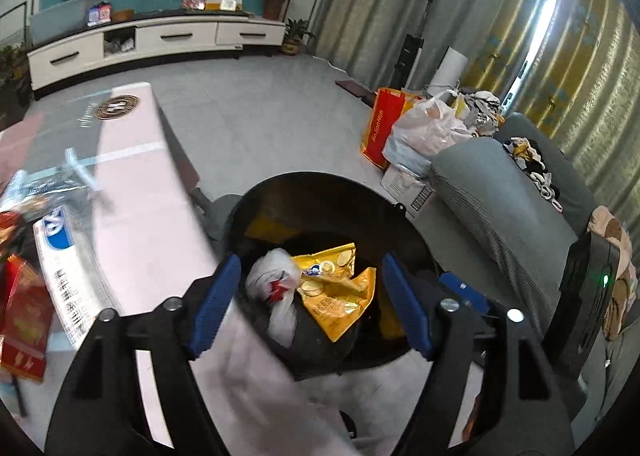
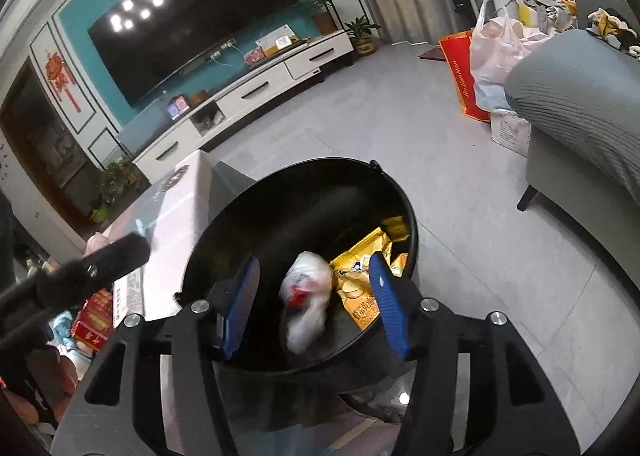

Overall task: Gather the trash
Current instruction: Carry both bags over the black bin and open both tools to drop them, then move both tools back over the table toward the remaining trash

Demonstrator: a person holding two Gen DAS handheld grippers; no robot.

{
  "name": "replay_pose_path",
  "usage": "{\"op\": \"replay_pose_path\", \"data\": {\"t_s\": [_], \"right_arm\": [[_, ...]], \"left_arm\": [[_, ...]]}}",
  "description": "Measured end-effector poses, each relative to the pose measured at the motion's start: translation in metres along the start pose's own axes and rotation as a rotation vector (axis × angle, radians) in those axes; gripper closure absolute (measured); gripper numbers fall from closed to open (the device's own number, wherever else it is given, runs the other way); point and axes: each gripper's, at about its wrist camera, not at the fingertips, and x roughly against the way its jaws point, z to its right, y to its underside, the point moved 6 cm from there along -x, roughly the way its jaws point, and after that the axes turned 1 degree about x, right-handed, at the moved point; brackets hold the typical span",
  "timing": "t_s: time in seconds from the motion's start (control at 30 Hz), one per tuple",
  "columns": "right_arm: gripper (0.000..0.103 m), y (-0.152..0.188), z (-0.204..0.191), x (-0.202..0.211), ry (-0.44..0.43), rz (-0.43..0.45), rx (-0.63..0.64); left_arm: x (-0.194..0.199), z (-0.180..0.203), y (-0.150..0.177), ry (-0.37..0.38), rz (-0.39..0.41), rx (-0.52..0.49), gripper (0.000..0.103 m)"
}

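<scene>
Both grippers hang above the mouth of the black trash bin [image 2: 304, 191], the left gripper [image 1: 310, 308] and the right gripper [image 2: 314, 304] each with blue pads spread apart and nothing pinched between them. The bin stands on the grey floor [image 2: 460, 159] just beside the pale table [image 1: 136, 191], whose edge the left gripper's fingers [image 1: 216, 300] overlap in the left wrist view. Inside the bin lies a yellow snack bag [image 1: 340, 292], and against its left side a crumpled white plastic bag [image 2: 308, 296] with a red scrap, blurred in the right wrist view.
</scene>
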Motion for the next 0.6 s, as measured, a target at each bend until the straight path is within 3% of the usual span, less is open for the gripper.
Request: {"op": "replay_pose_path", "data": {"t_s": [0.17, 0.6], "right_arm": [[0.042, 0.012, -0.019, 0.012, -0.043, -0.025, 0.038], [0.038, 0.064, -0.127, 0.025, -0.185, -0.145, 0.24]], "left_arm": [[0.052, -0.021, 0.025, -0.042, 0.039, 0.025, 0.018], [0.198, -0.133, 0.093, -0.319, 0.152, 0.118, 0.015]]}}
